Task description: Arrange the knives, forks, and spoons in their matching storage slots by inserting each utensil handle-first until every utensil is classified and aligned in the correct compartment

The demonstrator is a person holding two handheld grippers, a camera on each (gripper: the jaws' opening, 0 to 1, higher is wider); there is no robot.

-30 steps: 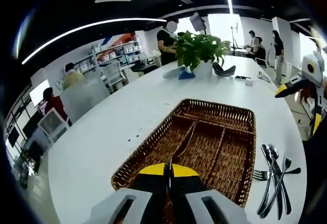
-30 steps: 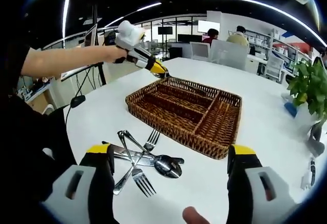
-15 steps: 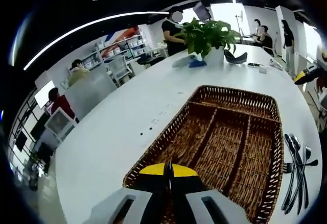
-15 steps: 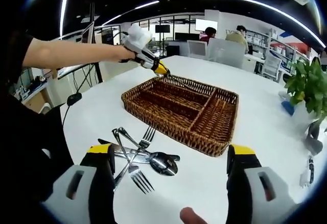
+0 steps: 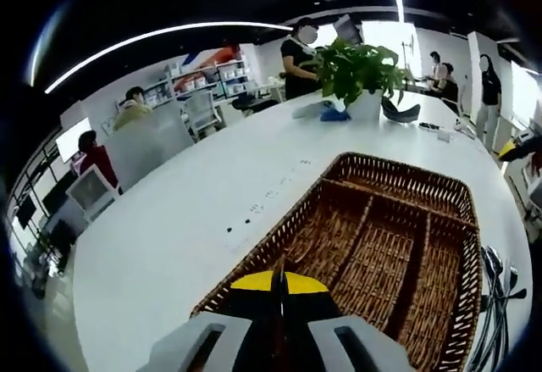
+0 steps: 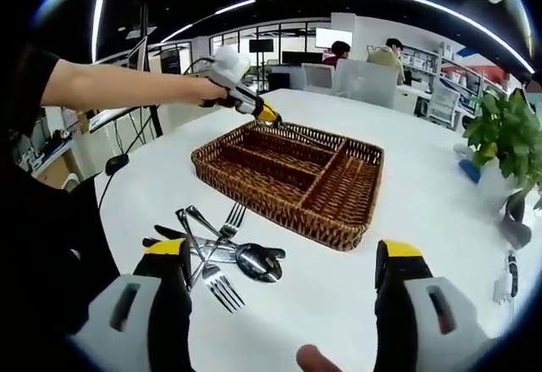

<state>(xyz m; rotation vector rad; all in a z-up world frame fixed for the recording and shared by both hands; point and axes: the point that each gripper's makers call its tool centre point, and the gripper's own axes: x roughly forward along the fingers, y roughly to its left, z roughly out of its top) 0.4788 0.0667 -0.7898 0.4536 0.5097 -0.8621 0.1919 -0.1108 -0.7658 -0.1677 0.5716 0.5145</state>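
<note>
The left gripper (image 5: pixel 279 283), jaws pressed together on a thin utensil (image 5: pixel 280 272), hangs at the wicker tray (image 5: pixel 385 245) rim, its compartments apparently bare. In the right gripper view, the right gripper (image 6: pixel 279 258) gapes wide above the unsorted cutlery pile (image 6: pixel 212 253) beside the tray; nearly everything remains.

Utensil pile (image 5: pixel 495 304) cut off at edge; overlapping pieces (image 6: pixel 216 253) hard to separate

Yellow-tipped grey hand-held gripper (image 6: pixel 284 291), black sleeve (image 6: pixel 25 75)
</note>
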